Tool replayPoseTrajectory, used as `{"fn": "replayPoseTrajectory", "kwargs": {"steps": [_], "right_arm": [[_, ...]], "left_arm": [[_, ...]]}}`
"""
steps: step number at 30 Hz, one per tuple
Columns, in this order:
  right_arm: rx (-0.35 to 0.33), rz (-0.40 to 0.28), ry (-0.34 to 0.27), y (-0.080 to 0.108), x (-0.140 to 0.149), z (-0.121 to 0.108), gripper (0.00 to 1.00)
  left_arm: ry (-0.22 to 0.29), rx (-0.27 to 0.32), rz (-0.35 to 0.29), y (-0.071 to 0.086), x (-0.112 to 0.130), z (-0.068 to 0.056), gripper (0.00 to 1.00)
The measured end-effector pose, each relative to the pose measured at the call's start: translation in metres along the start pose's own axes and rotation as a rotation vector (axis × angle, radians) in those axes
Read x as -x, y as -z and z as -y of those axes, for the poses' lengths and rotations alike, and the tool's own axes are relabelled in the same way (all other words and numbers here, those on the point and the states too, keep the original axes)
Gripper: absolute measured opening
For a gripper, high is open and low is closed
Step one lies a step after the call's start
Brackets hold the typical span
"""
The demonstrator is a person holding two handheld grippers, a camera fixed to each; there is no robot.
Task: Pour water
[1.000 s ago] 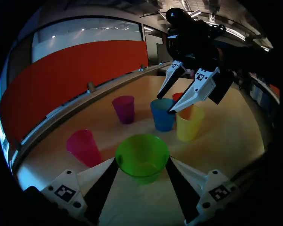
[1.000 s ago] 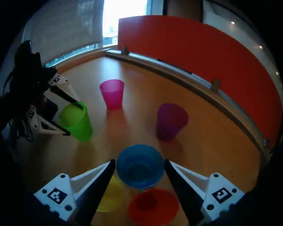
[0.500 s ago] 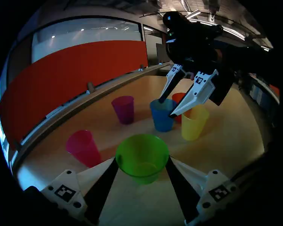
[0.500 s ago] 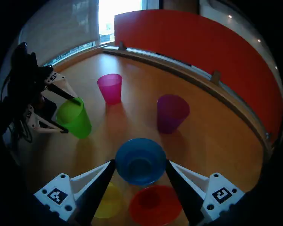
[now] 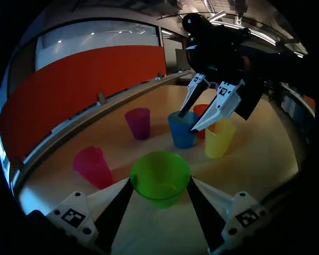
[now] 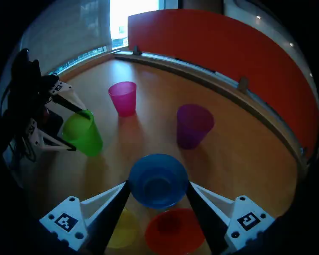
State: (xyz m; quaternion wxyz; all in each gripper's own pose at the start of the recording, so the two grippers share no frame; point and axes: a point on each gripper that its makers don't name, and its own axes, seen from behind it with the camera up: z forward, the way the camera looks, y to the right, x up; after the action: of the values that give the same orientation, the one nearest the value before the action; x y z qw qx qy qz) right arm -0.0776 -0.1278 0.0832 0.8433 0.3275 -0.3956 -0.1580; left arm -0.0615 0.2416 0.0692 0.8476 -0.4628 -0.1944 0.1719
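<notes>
R gripper (image 6: 158, 183), lower centre, has closed onto the blue cup (image 6: 158, 177) since 1 s ago; both fingers touch it. L gripper (image 5: 159, 179) clamps the green cup (image 5: 160, 172), lower centre. Both cups gripped, so pouring probably comes next.

On the wooden table (image 6: 244, 170), seen in the right gripper view, a pink cup (image 6: 122, 97) stands at 10 o'clock and a purple cup (image 6: 194, 125) at 3 o'clock, well apart, both upright. A yellow cup (image 6: 123, 227) at 7 o'clock and a red cup (image 6: 173, 229) at 6 o'clock sit just beside each other. A raised ledge (image 6: 227, 87) borders the table. Behind it an orange-red panel (image 6: 227, 46) runs from 12 to 3 o'clock. A bright window (image 6: 134, 17) shows at 12 o'clock.
</notes>
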Motion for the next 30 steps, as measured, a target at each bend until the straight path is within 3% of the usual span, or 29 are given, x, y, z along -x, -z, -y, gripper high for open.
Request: {"fn": "replayPoseTrajectory", "kwargs": {"steps": [30], "right_arm": [[0.016,-0.153,-0.058,0.002,-0.010,-0.002,0.90]], "left_arm": [[0.034,-0.040,-0.025,0.010,-0.003,0.007,0.86]]}}
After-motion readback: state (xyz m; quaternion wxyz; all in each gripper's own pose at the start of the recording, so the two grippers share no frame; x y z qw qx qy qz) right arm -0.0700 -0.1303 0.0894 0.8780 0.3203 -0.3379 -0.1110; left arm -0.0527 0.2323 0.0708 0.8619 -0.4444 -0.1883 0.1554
